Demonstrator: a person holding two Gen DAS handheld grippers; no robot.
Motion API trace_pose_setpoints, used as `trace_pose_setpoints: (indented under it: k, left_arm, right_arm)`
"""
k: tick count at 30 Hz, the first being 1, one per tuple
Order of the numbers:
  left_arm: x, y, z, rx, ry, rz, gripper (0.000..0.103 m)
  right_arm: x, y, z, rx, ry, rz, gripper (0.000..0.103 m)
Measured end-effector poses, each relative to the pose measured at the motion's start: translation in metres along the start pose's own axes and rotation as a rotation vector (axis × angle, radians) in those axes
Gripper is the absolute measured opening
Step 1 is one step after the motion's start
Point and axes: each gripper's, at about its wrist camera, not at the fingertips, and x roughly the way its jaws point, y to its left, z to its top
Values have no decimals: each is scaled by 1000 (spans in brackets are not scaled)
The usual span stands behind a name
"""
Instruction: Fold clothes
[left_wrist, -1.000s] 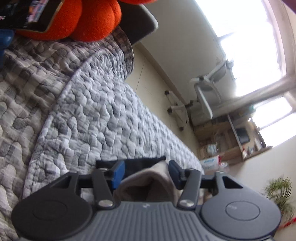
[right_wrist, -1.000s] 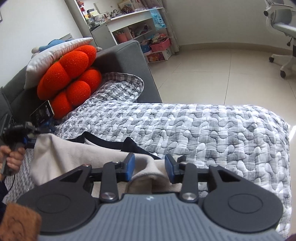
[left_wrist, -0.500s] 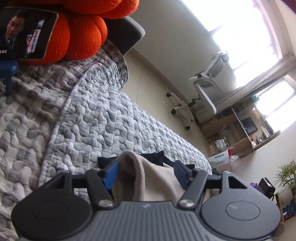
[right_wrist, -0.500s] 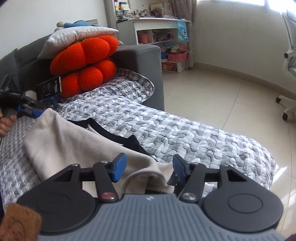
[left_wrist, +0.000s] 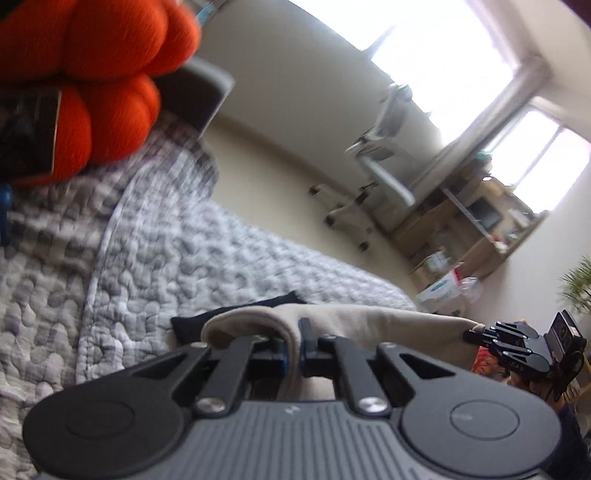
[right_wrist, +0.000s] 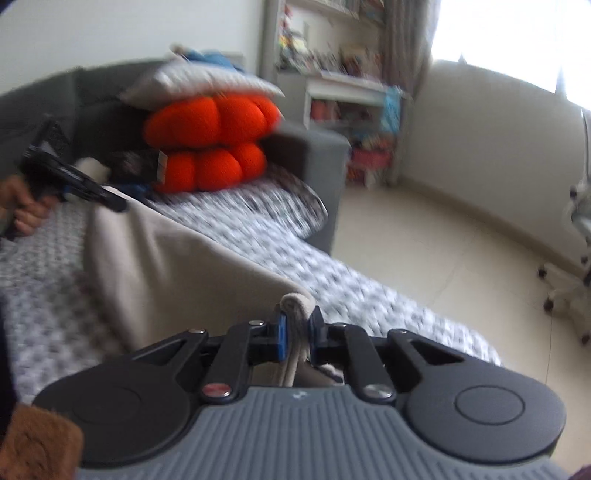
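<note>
A beige garment (left_wrist: 369, 321) with a dark trim (left_wrist: 229, 314) is stretched between my two grippers above the quilted sofa cover (left_wrist: 184, 266). My left gripper (left_wrist: 293, 345) is shut on one corner of it. My right gripper (right_wrist: 297, 334) is shut on the other corner, and the cloth (right_wrist: 166, 266) hangs taut from there to the left gripper (right_wrist: 77, 184) at the far left. The right gripper also shows in the left wrist view (left_wrist: 517, 343) at the right edge.
An orange cushion (right_wrist: 218, 144) and a white pillow (right_wrist: 199, 81) lie at the sofa's head, with a phone (left_wrist: 26, 133) propped against the cushion. A white office chair (left_wrist: 380, 173) stands on the tiled floor (right_wrist: 443, 258). Shelves (right_wrist: 343, 107) line the wall.
Both grippers have closed on the beige garment and lifted its edge off the sofa. The cloth is now pulled taut between them.
</note>
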Motion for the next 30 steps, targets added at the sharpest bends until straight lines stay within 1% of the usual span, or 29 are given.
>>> trace_pose_setpoints:
  k: [2, 3, 5, 8, 11, 13, 15, 16, 17, 20, 21, 22, 23, 24, 25, 28, 29, 30]
  left_arm:
    - [-17, -6, -5, 10, -26, -35, 5]
    - [-21, -8, -7, 14, -33, -41, 5]
    - [-22, -11, -9, 14, -30, -42, 5]
    - [-7, -11, -6, 15, -11, -20, 5]
    - [14, -10, 3, 18, -26, 9, 5]
    - [30, -9, 12, 16, -29, 34, 5]
    - [46, -2, 16, -15, -18, 68, 5]
    - [54, 3, 16, -36, -8, 87, 5]
    - [61, 11, 15, -66, 9, 105, 6]
    - [75, 35, 10, -159, 43, 151, 6]
    - [76, 41, 10, -187, 39, 143, 9]
    - [76, 46, 10, -216, 33, 127, 13]
    - [76, 51, 10, -245, 26, 111, 20]
    - [77, 54, 11, -260, 21, 100, 23]
    - [79, 54, 12, -261, 19, 98, 24]
    - [90, 46, 10, -210, 46, 117, 23]
    - [94, 42, 9, -188, 62, 129, 18]
    - [96, 40, 7, -173, 77, 138, 6]
  right_arm:
    - [-28, 9, 0, 19, -61, 46, 12]
    - [-43, 14, 0, 29, -91, 69, 12]
    - [-46, 7, -9, 98, -77, 83, 12]
    - [-26, -14, -20, 220, -17, 29, 12]
    - [3, -38, -27, 375, 23, -47, 12]
    - [26, -42, -25, 379, 45, -77, 13]
    - [49, -47, -24, 382, 67, -108, 13]
    - [61, -49, -23, 384, 79, -123, 15]
    - [70, -53, -25, 401, 96, -136, 21]
    - [86, -60, -32, 422, 156, -141, 23]
    - [86, -61, -32, 425, 155, -141, 26]
    - [86, -62, -32, 428, 153, -140, 34]
    - [84, -64, -34, 437, 143, -132, 42]
    - [82, -66, -35, 447, 133, -123, 44]
    - [81, -68, -37, 457, 123, -114, 44]
    - [87, -68, -40, 442, 140, -113, 44]
    - [88, -65, -38, 424, 150, -113, 27]
    - [90, -62, -37, 407, 161, -113, 14]
